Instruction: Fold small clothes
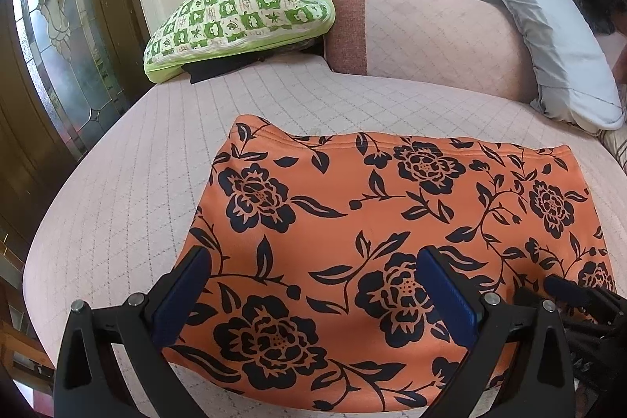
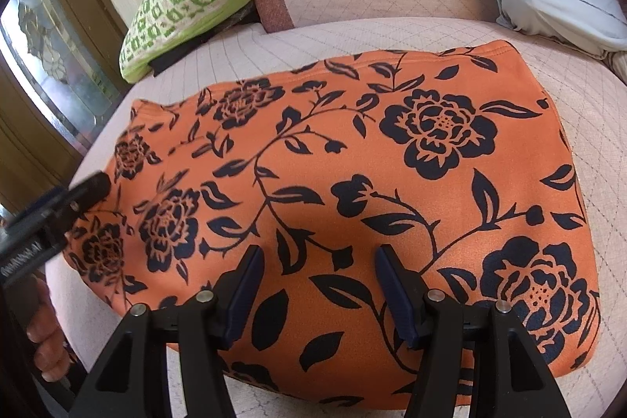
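Left wrist view showed the left gripper with its blue-padded fingers spread wide and empty, poised over the near edge of the orange floral garment; whether the pads touched the cloth could not be told. Right wrist view showed the right gripper likewise parted, nothing between its fingers, set over the same near hem a little farther along. Each gripper appeared at the margin of the other's view, so the two stood near one another.

The garment lay spread, mostly flat, on the bed, its far edge a stitched band with a slight ripple at one corner. Its fabric looked smooth and stretchy, orange with dark navy roses, leaves and vines, rounded at the corners.

Judged from this layout, the piece had been laid out and no fold was yet begun; the step in hand was the approach to the near edge. The next move would call for both pairs of fingers to close on that hem, lift it, and carry it toward the far band.

Beyond the garment, the bed's pale pink quilted cover bore a diamond stitch. A green-and-white checked quilt, a pink bolster and a grey pillow lay at the head.
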The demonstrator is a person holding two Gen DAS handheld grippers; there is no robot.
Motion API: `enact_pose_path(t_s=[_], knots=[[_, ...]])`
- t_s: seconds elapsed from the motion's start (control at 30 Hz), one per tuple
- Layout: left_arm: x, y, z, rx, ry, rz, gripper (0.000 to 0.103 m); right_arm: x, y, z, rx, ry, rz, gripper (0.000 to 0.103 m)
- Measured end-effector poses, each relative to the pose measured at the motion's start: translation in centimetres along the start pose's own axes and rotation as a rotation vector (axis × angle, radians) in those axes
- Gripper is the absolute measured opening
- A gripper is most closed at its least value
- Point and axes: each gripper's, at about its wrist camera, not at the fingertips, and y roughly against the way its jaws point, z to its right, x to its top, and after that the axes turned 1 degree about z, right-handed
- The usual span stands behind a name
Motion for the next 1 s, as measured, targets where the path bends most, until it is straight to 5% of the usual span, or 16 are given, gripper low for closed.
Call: enact_pose_path(t_s=[0.27, 1.0], knots=[[0.0, -0.7, 0.0, 0.009, 0.008, -0.017, 0.103, 1.5, 2.7, 2.0, -0.019, -0.072, 0.138, 0.063], [0.1, -1.7, -0.1, 0.026, 0.005, -0.04, 0.103, 1.5, 2.0, 2.8, -0.035, -0.11, 0.121, 0.063]])
